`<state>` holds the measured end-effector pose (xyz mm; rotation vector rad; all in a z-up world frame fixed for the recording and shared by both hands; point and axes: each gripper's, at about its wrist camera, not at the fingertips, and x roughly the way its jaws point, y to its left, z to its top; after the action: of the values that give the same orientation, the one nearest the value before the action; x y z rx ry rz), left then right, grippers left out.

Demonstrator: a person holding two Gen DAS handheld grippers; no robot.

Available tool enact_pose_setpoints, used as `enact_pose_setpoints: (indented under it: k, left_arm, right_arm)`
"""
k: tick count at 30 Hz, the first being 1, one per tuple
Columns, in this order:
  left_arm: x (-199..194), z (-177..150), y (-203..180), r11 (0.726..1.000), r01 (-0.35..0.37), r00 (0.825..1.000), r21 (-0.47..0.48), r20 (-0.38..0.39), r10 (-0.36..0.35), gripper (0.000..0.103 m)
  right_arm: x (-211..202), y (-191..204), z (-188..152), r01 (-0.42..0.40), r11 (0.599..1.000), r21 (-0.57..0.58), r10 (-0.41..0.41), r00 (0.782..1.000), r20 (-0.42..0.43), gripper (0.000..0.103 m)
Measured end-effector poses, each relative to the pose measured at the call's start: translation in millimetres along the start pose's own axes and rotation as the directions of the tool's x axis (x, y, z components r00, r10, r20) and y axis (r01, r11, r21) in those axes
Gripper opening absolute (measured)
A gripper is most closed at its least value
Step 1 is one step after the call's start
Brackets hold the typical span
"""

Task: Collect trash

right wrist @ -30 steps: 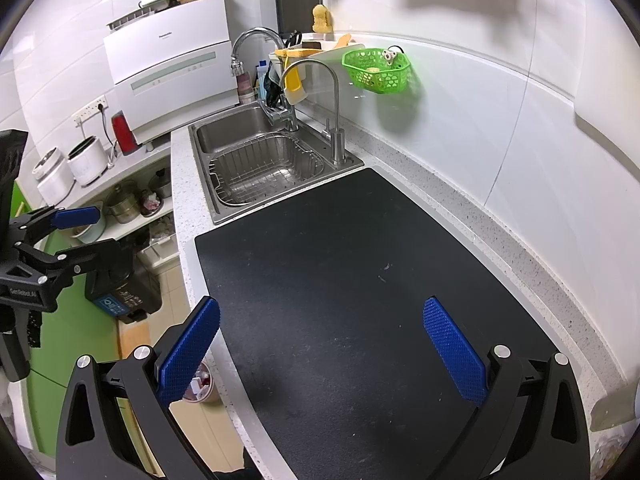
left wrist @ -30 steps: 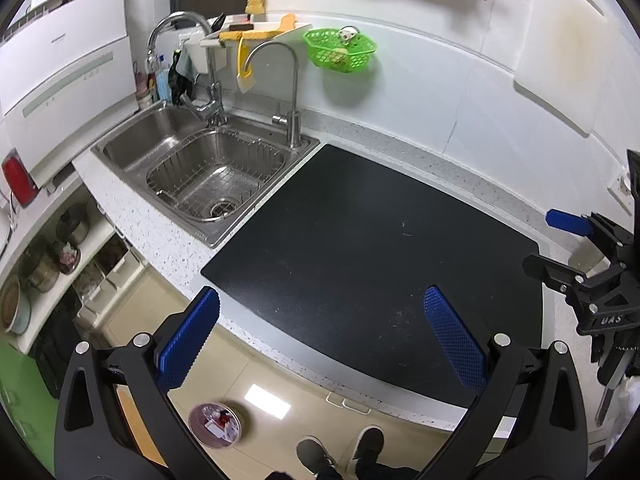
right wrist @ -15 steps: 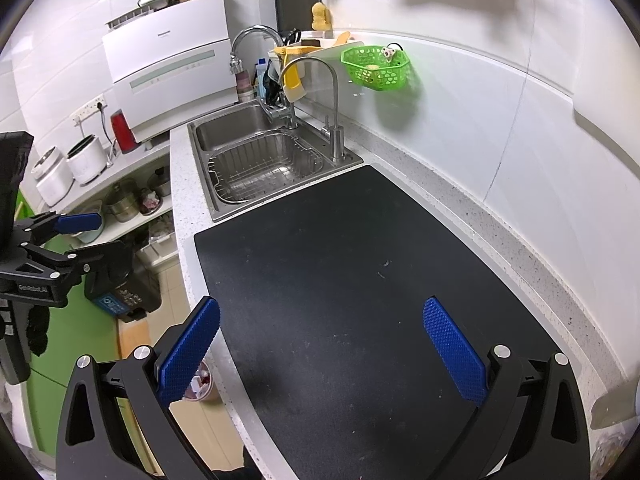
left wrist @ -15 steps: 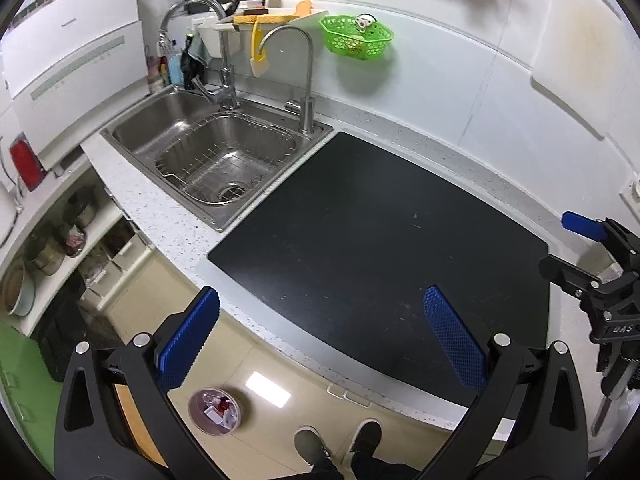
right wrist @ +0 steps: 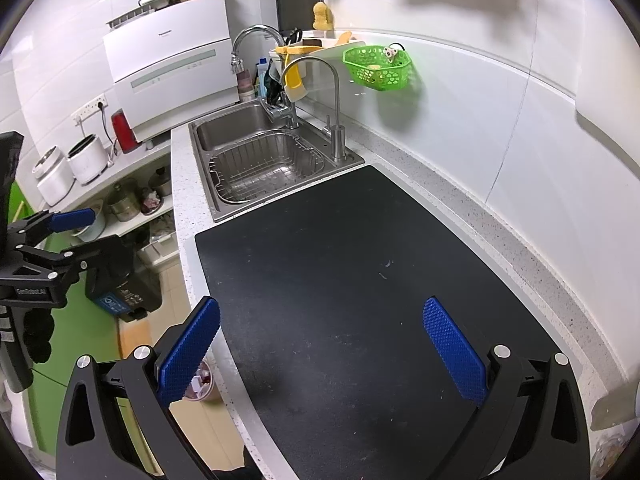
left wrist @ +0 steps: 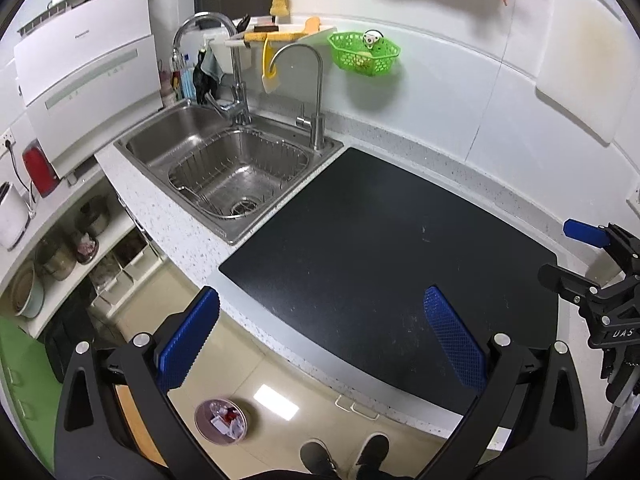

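My left gripper [left wrist: 320, 320] is open and empty, held over the front edge of the counter above the black mat [left wrist: 380, 248]. My right gripper [right wrist: 320, 320] is open and empty above the same black mat [right wrist: 360, 288]. A small round bin [left wrist: 219, 422] with bits of trash in it stands on the floor below the counter; it also shows in the right wrist view [right wrist: 200, 382], partly hidden by a finger. The mat carries only pale specks. Each gripper shows at the edge of the other's view: the right gripper [left wrist: 592, 272] and the left gripper [right wrist: 60, 236].
A steel sink [left wrist: 224, 168] with a wire basket and two taps lies left of the mat. A green basket [left wrist: 364, 54] hangs on the wall. A white dishwasher [left wrist: 80, 88] stands behind the sink. Open shelves with pots [left wrist: 60, 248] sit at the lower left. The person's shoes [left wrist: 344, 456] show on the floor.
The left gripper has pulled back and risen a little, so the sink and mat sit further right and lower in its view. The right gripper has barely moved. Both stay open.
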<state>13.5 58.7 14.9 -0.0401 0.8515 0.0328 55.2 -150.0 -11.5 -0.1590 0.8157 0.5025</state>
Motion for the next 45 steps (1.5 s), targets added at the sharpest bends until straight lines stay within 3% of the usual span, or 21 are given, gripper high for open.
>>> enact_pose_setpoints:
  k: [45]
  left_arm:
    - [1.7, 3.4, -1.6, 1.000, 0.014, 1.000, -0.005, -0.006, -0.014, 0.100]
  right_arm:
    - [2.7, -1.2, 4.7, -0.003, 1.000, -0.004, 0.003, 1.000, -0.002, 0.097]
